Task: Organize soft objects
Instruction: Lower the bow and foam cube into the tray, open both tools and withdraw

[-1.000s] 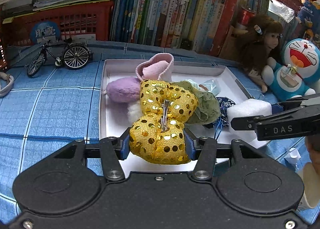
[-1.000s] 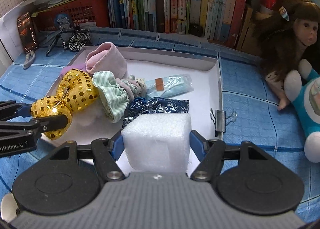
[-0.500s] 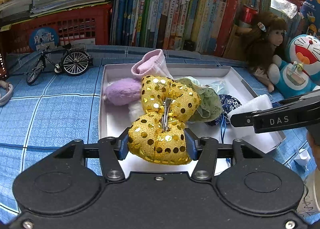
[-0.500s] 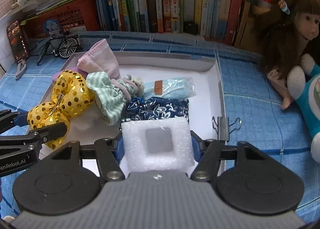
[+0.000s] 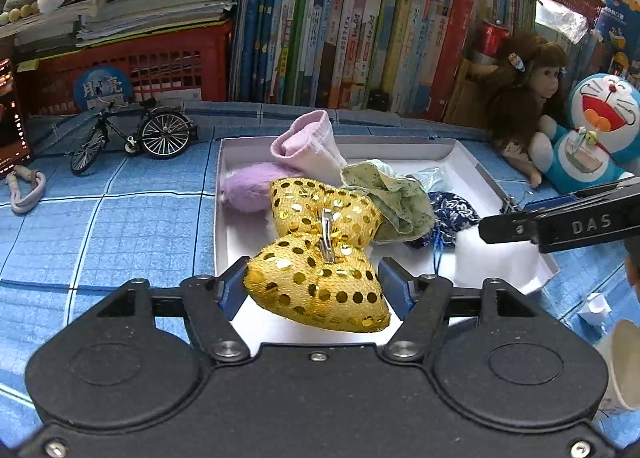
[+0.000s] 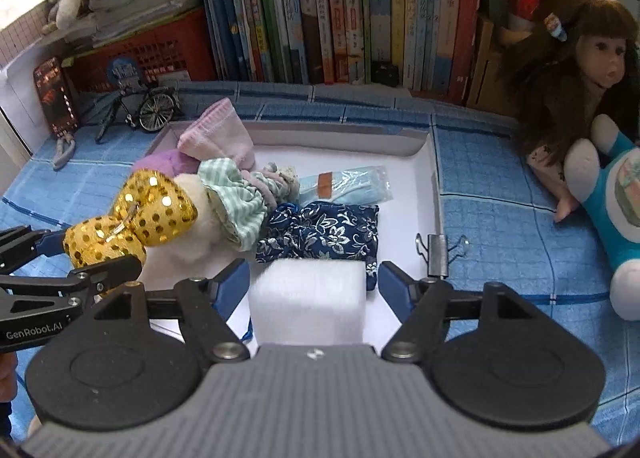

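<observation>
A white tray [image 5: 460, 155] on the blue checked cloth holds a pink sock [image 5: 306, 147], a purple plush [image 5: 250, 185], a green frilly cloth [image 5: 394, 197], a navy floral pouch [image 6: 324, 234] and a packaged mask [image 6: 348, 187]. A gold sequin bow [image 5: 316, 258] lies over the tray's front left, between the fingers of my left gripper [image 5: 314, 290], which stand open just beside it. A white foam block [image 6: 308, 300] sits in the tray's front between the open fingers of my right gripper [image 6: 314, 284], with gaps on both sides.
A row of books [image 5: 360, 37] and a red basket [image 5: 120, 69] stand behind. A toy bicycle [image 5: 136, 133] is at the left. A doll [image 6: 576, 69] and a blue plush [image 5: 596, 133] sit at the right. A binder clip [image 6: 438, 252] grips the tray's right wall.
Both grippers have opened and let go: the bow and the foam block now rest in the tray. Both views have pulled back a little.
</observation>
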{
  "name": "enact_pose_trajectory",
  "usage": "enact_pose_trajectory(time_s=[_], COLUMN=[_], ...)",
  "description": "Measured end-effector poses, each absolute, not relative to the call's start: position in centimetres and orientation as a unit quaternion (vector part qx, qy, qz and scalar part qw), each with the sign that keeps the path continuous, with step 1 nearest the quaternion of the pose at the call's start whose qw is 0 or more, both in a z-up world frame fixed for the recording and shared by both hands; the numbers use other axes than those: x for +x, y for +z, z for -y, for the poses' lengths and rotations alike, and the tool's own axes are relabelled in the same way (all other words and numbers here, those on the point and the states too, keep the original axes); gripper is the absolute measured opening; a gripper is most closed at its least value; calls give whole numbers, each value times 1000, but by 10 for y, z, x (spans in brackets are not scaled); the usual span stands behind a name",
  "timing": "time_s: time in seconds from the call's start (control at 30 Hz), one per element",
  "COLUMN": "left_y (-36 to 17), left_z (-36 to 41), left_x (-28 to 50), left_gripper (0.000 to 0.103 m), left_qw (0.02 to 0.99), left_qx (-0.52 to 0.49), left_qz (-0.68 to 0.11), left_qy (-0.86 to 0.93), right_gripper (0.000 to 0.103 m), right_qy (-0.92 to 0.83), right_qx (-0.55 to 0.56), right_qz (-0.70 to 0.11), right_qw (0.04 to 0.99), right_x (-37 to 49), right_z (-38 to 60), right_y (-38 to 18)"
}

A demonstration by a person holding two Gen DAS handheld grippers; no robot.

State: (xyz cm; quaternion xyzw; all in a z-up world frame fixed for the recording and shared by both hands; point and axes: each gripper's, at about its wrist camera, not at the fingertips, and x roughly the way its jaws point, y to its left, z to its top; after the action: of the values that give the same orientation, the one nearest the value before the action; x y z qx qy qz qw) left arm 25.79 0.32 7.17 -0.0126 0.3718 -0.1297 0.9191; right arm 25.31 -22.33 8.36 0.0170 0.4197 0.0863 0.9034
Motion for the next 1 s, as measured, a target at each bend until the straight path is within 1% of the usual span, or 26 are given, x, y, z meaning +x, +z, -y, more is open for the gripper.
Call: enact_pose_trajectory(time_s=[0.13, 0.3, 0.53, 0.77, 1.0], left_y=[81, 93, 100, 93, 75], left_z=[-10, -27, -58, -90, -112], left_x=[243, 222, 200, 184, 168], left_gripper=[70, 72, 76, 77, 77], left_qw=[923, 929, 936, 936, 932], left_qx=[-10, -16, -19, -29, -38], left_qz=[-361, -346, -336, -342, -355], left_qy=[-133, -130, -108, -84, -60], right_gripper=[82, 85, 87, 88, 89], right_qy=[100, 112, 99, 70, 35], right_qx=[20, 17, 36, 62, 92], right_qz=[-398, -371, -354, -357, -382], right_qw=[912, 922, 929, 929, 919], right_x=[233, 204, 177, 158, 153], right_z=[229, 241, 271, 304, 335], right_y=[96, 112, 121, 112, 90])
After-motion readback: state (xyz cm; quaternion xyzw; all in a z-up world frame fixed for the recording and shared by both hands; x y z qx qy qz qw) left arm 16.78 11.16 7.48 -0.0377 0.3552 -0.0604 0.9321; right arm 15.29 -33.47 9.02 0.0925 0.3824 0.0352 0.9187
